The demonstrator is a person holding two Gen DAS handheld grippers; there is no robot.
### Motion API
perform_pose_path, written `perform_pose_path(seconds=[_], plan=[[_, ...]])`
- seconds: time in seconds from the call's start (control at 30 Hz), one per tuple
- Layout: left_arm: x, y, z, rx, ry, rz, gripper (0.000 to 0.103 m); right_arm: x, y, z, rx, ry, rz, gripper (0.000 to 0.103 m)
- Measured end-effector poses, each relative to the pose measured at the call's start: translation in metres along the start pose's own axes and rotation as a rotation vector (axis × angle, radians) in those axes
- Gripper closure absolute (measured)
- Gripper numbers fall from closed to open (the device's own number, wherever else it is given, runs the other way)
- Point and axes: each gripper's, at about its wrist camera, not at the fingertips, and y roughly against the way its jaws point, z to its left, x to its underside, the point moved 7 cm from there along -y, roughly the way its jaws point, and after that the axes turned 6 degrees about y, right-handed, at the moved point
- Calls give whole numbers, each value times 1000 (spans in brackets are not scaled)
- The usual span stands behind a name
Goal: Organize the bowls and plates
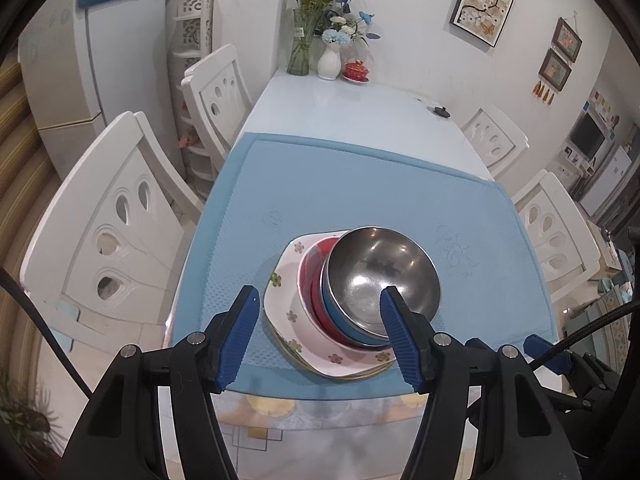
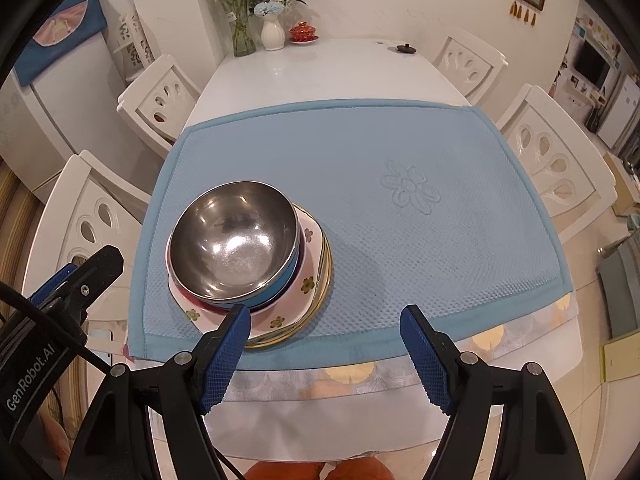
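A stack of dishes stands on the blue mat [image 1: 360, 184] [image 2: 400, 140] near the table's front edge. A steel bowl [image 1: 380, 272] [image 2: 234, 236] sits on top, nested in a blue bowl [image 1: 334, 312] [image 2: 280, 284] and a red bowl [image 1: 314, 264]. Under them lie a white floral plate [image 1: 284, 304] [image 2: 308, 276] and a yellow-rimmed plate [image 2: 320, 300]. My left gripper [image 1: 320, 300] is open and empty, held above the near side of the stack. My right gripper [image 2: 324, 316] is open and empty, just right of the stack.
White chairs [image 1: 116, 232] [image 2: 556, 156] stand along both sides of the table. At the far end are a glass vase [image 1: 300, 48], a white vase [image 2: 273, 32], a red lidded cup [image 1: 356, 70] and a small black lid [image 1: 440, 112].
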Motion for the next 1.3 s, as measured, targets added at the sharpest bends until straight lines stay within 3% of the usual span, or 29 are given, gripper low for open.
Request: perform_pose_path(seconds=[1.3], plan=[[-11,-23,12,3,-4,27,42,-17,-17,12,17,-33,9,28]])
